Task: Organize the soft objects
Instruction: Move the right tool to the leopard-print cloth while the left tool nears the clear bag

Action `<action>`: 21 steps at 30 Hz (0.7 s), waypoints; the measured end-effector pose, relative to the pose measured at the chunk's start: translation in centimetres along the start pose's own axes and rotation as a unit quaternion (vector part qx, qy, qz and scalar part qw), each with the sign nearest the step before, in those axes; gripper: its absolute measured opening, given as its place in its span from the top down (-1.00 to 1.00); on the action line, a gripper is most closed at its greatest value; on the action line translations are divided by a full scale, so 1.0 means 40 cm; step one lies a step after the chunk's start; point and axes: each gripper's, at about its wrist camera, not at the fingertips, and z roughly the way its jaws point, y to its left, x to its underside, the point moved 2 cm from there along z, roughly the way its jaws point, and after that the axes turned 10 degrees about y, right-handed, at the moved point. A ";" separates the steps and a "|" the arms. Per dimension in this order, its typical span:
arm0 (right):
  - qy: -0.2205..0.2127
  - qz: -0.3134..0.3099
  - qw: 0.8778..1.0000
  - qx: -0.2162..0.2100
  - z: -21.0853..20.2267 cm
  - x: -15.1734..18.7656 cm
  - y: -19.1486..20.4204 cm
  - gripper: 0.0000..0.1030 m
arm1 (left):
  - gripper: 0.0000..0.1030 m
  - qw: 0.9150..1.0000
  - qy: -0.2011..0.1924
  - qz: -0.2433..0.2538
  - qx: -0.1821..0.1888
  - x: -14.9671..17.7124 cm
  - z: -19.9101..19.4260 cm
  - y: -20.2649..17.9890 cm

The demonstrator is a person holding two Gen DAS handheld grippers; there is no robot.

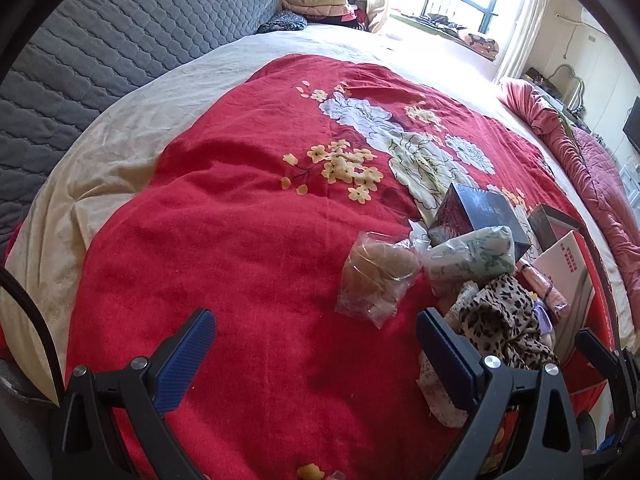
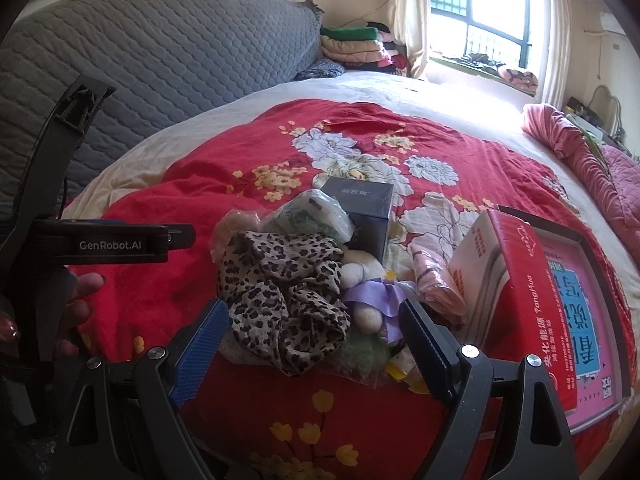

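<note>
Two tools, the left tool [image 1: 316,354] and right tool [image 2: 314,338], are spread wide and hold nothing, so picking hasn't started; next the right one should pinch the near leopard cloth [image 2: 280,292] on the bed [image 2: 160,280].

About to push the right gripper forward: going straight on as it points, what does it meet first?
Most likely the leopard-print fabric, bunched between the open right gripper fingers, with the small plush toy beside it. Depth is hard to judge.

Left gripper [image 1: 312,354] jaws apart above red blanket [image 1: 240,220].
</note>
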 end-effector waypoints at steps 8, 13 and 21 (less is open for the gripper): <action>0.001 -0.023 1.000 0.003 0.048 -0.025 0.019 -0.70 | -0.96 1.000 0.023 0.016 0.012 -0.023 0.061 -0.020; 0.008 -0.040 0.999 -0.001 0.079 -0.031 0.038 -0.70 | -0.96 0.999 0.032 0.026 0.012 -0.029 0.091 -0.028; 0.009 -0.049 0.999 0.002 0.116 -0.051 0.038 -0.70 | -0.94 0.999 0.038 0.029 0.016 -0.050 0.127 -0.027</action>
